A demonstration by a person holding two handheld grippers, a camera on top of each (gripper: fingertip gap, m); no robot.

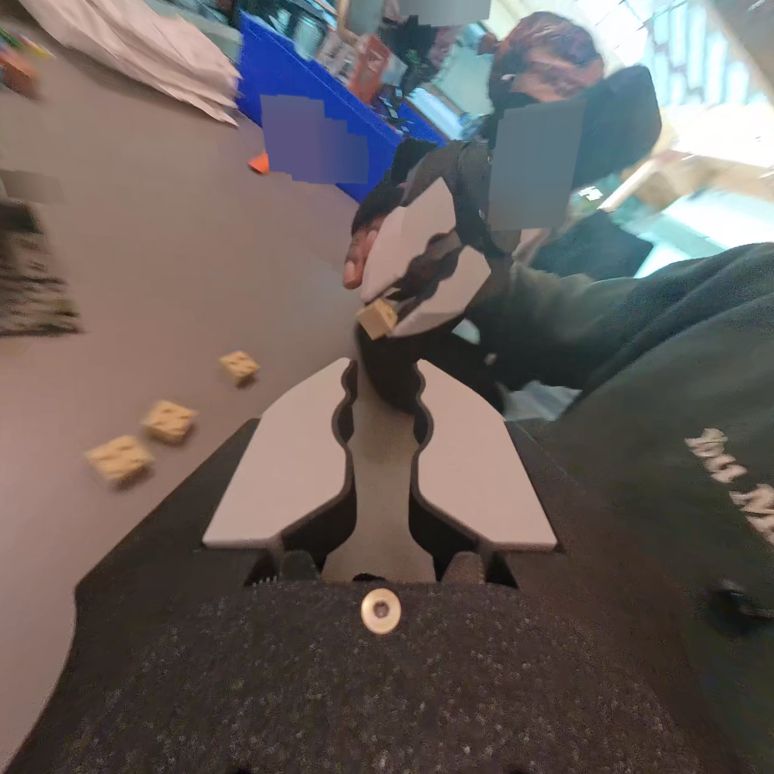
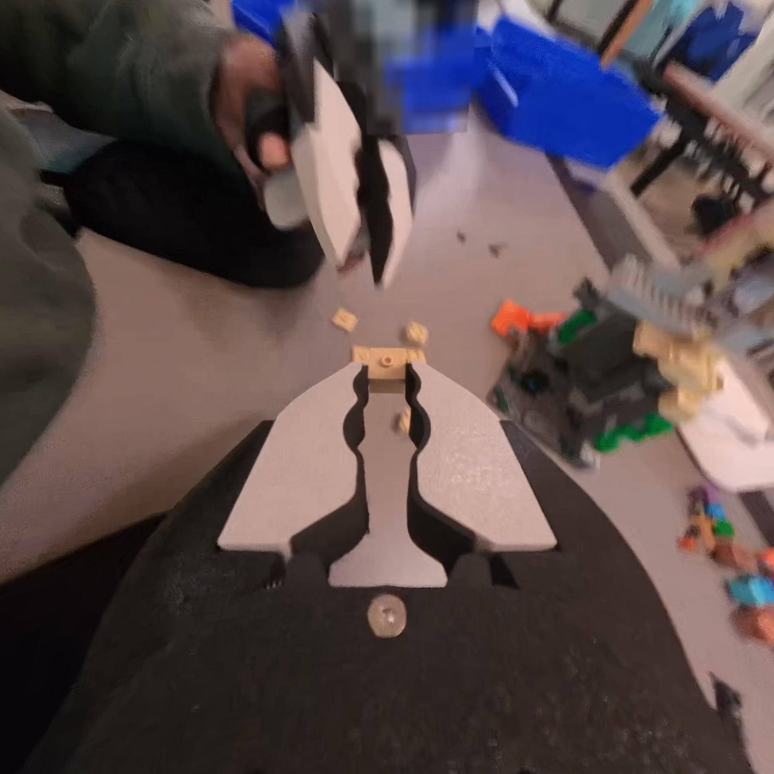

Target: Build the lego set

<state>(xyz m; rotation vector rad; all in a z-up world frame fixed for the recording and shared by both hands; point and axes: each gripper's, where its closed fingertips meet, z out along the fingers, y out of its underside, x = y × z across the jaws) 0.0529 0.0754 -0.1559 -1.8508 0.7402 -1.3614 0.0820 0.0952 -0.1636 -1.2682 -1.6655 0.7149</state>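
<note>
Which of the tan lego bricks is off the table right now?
The tan brick pinched in the right gripper; the other three tan bricks lie loose on the grey table.

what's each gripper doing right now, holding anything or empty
Left gripper: open, holding nothing.
Right gripper: shut on a tan lego piece at its fingertips, lifted off the table.

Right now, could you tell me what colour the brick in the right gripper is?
Tan brick, clearest in the right wrist view.
</note>
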